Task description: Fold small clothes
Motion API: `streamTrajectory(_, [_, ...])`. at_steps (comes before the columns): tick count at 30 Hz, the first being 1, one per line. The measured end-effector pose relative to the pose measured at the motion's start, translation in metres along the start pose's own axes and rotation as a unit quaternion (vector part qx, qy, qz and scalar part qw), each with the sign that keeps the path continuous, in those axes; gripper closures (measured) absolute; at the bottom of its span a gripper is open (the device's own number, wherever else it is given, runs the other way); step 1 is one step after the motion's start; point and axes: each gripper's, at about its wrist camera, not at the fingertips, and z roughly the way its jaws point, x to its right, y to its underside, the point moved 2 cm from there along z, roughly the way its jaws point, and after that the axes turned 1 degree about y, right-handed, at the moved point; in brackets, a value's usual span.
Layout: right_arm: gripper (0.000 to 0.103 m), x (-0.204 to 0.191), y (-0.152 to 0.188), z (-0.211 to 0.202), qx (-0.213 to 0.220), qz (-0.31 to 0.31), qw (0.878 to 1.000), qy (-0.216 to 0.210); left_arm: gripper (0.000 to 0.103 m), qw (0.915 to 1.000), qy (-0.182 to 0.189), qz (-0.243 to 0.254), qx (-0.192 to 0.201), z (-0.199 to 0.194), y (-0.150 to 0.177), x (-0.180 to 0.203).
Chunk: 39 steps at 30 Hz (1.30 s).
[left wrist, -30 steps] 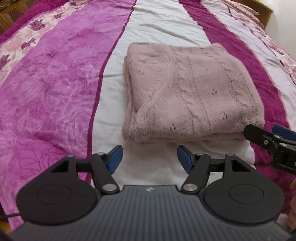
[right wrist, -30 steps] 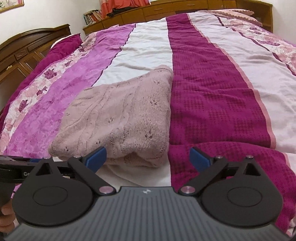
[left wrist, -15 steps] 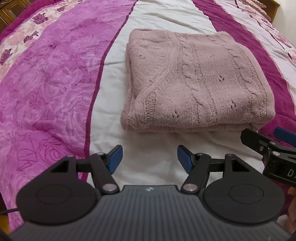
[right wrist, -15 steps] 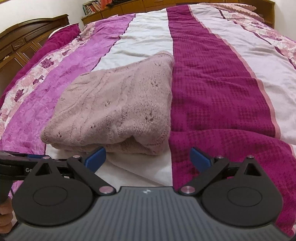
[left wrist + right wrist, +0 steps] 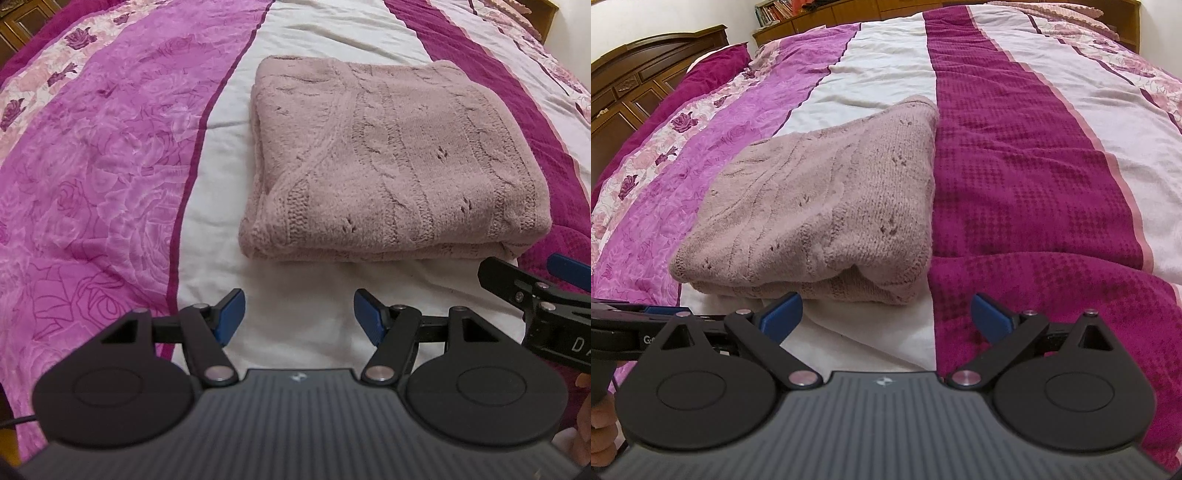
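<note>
Dusty-pink cable-knit sweater (image 5: 395, 162), folded into a thick rectangle, on white middle stripe of striped magenta-and-pink bed quilt (image 5: 92, 177); its right edge meets the dark magenta stripe. Bare quilt all round. Left hand-held gripper (image 5: 298, 316): blue pads parted, empty, just short of folded near edge. Right hand-held gripper (image 5: 886, 314): jaws wide, empty, off near right corner. Lettering on gripper bodies cut off, unreadable.
</note>
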Motion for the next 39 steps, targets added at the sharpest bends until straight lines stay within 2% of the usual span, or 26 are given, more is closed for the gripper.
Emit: streamTrajectory(39, [0.002,0.0031,0.0054,0.0011,-0.001,0.011,1.000,0.001,0.036,1.0000,-0.004,0.002,-0.006,0.0020,0.0040,0.0039])
